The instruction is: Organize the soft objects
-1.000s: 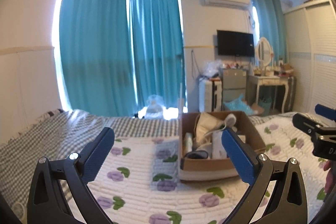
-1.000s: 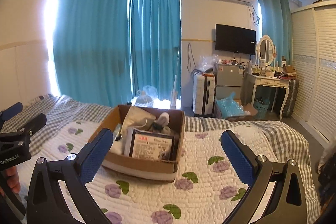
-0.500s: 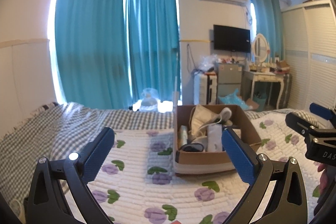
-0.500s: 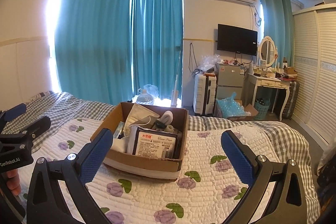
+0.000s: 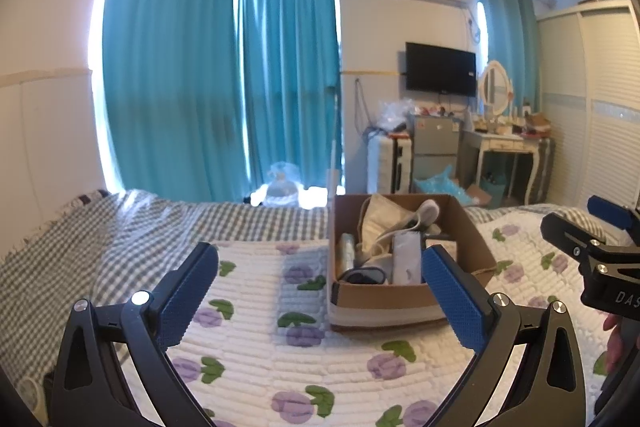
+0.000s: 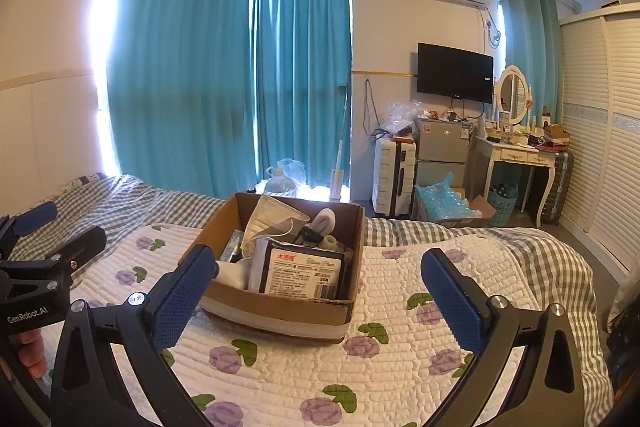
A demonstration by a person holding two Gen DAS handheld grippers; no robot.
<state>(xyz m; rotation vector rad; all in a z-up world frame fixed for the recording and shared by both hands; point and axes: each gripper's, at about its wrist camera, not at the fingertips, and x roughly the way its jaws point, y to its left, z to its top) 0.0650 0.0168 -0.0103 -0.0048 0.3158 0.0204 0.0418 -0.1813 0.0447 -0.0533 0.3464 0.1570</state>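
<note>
A brown cardboard box (image 6: 280,303) stands on the bed's floral quilt (image 6: 392,355). It holds a face mask (image 6: 276,223), a dark tissue pack (image 6: 304,271), a white roll (image 6: 324,221) and other soft items. In the left wrist view the box (image 5: 384,297) is ahead and right of centre. My left gripper (image 5: 318,291) is open and empty, a short way before the box; it also shows in the right wrist view (image 6: 40,251). My right gripper (image 6: 318,291) is open and empty, its left finger (image 6: 180,291) in front of the box's near left corner; it also shows in the left wrist view (image 5: 592,239).
A grey checked blanket (image 5: 80,239) covers the bed's left and far side. Teal curtains (image 6: 240,87) hang behind the bed. A suitcase (image 6: 394,175), small fridge (image 6: 442,151), dressing table (image 6: 516,155) and wardrobe (image 6: 604,155) stand at the right.
Both grippers have edged closer to the box, which looks slightly larger and lower in both views. Both stay open and empty.
</note>
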